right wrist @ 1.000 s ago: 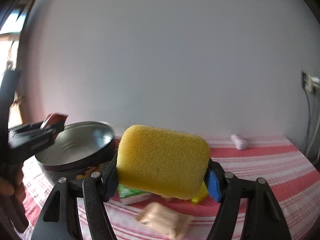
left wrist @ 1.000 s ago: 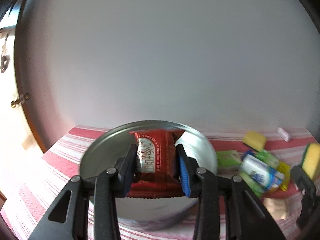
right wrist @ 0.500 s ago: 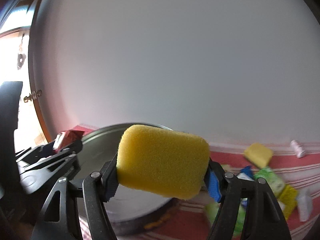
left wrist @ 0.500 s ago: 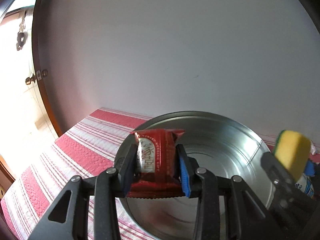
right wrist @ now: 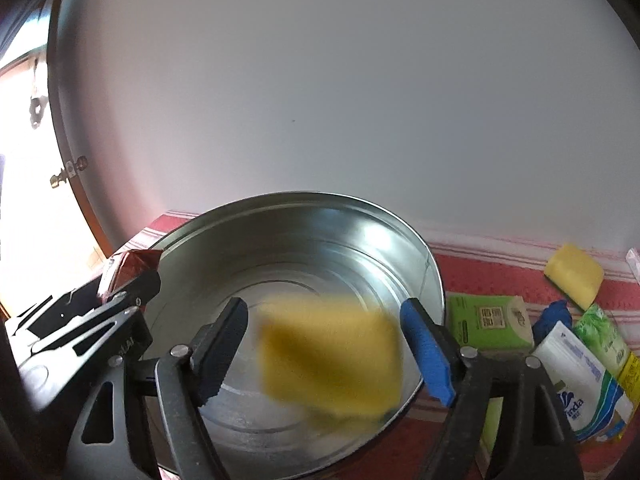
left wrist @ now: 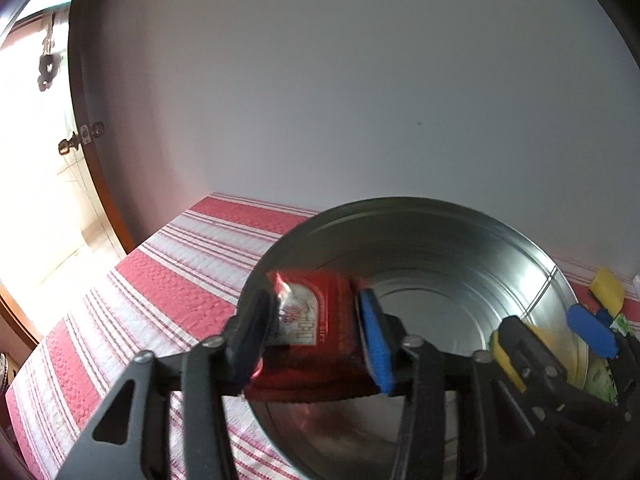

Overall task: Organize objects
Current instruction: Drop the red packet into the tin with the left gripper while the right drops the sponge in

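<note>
Since a second ago: both tongs swung in over the round metal tin, jaws widened. Right tongs opening, pads clear of the yellow sponge, blurred between them above the tin floor. Left tongs opening, red snack packet tilted between the pads over the tin's near rim. Second sponge, green box and tissue pack lying on the striped desk beside the tin
</note>
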Demonstrator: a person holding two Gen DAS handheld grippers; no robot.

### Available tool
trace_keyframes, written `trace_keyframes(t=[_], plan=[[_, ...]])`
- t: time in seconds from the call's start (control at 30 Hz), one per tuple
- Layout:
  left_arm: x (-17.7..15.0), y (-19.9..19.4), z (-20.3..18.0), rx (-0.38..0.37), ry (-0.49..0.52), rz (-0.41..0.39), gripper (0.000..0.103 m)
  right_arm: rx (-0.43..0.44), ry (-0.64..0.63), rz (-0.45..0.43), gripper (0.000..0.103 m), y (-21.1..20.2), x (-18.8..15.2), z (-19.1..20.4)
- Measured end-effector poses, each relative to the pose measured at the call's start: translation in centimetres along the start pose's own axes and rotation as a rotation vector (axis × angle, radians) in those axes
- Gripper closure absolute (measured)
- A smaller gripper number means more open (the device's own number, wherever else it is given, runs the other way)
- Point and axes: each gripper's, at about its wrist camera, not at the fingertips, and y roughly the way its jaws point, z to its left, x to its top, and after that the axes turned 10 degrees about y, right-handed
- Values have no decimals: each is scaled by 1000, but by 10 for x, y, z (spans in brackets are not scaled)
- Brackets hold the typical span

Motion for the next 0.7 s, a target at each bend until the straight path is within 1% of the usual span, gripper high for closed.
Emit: trace_keyframes(t=[0.03, 0.07, 0.1, 0.13, 0.2, 0.23, 0.3, 0.43, 0.53, 0.7], plan=[[0, -1, 1, 2, -3, -4, 43, -6, 0, -5, 21, -3, -1, 1], [0, -3, 1, 4, -4, -9, 39, -5, 5, -13, 21, -7, -6, 8], [0, -5, 0, 4, -5, -18, 32, -2, 12, -22, 21, -9, -7, 5], [0, -8, 1, 4, -6, -29, 28, -3, 18, -32, 21, -13, -10, 16], [1, -13, 1, 4, -5, -56, 24, -15, 42, -72, 21, -23, -13, 16], [1, -14, 1, 7, -4, -65, 20, -20, 53, -96, 21, -38, -18, 19], [1, -17, 2, 10, -1, -89, 15, -40, 67, -133, 20, -51, -21, 18], [1, -23, 3, 0, -10, -122, 9, -98, 92, -187, 20, -61, -20, 8], [1, -26, 4, -17, -21, -131, 8, -127, 109, -194, 20, -66, -22, 4], [0, -29, 2, -27, -23, -133, 6, -149, 119, -214, 20, -80, -23, -2]])
